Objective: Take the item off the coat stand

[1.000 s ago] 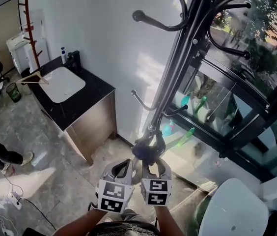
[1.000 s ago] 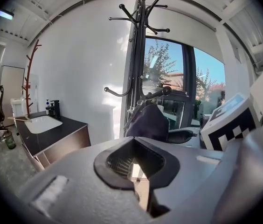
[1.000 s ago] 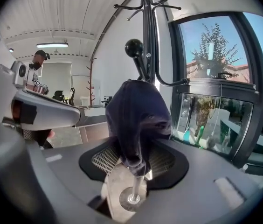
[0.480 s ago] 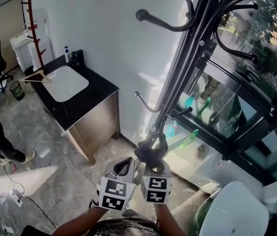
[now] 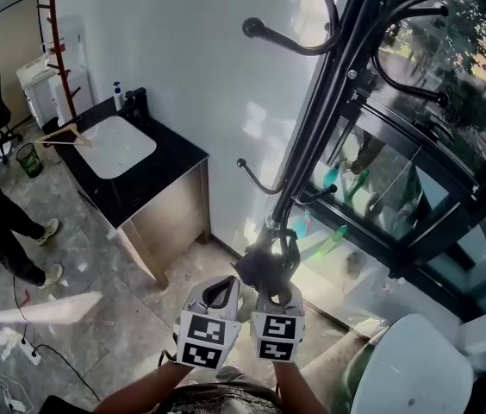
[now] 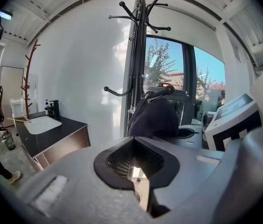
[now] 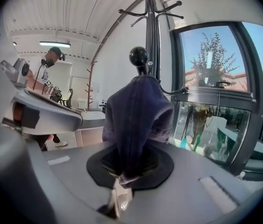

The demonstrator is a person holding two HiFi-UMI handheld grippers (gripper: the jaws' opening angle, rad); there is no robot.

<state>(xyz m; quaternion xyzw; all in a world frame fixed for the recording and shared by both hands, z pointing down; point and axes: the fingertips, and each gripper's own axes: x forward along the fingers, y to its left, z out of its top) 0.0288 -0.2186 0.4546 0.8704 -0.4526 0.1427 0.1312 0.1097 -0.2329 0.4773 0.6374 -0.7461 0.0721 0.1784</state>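
A black coat stand (image 5: 312,136) rises by the window. A dark navy cloth item (image 5: 264,266) hangs from one of its low hooks, whose ball tip (image 7: 138,56) shows above the cloth. My right gripper (image 5: 271,287) is under the item and its jaws are closing, with the lower fold of the cloth (image 7: 136,115) pinched between them. My left gripper (image 5: 221,293) sits close beside it on the left, shut with nothing in it. From the left gripper view the cloth (image 6: 152,118) hangs just ahead and to the right.
A black-topped cabinet with a white sink (image 5: 118,145) stands against the wall at left, with a red coat stand (image 5: 58,50) behind it. A person (image 5: 2,231) stands at the far left. A white round seat (image 5: 411,373) is at the lower right, and window glass (image 5: 415,145) lies behind the stand.
The right gripper's jaws have come together on the bottom of the dark cloth. Both grippers have shifted slightly right. The person at the left has stepped further into view.
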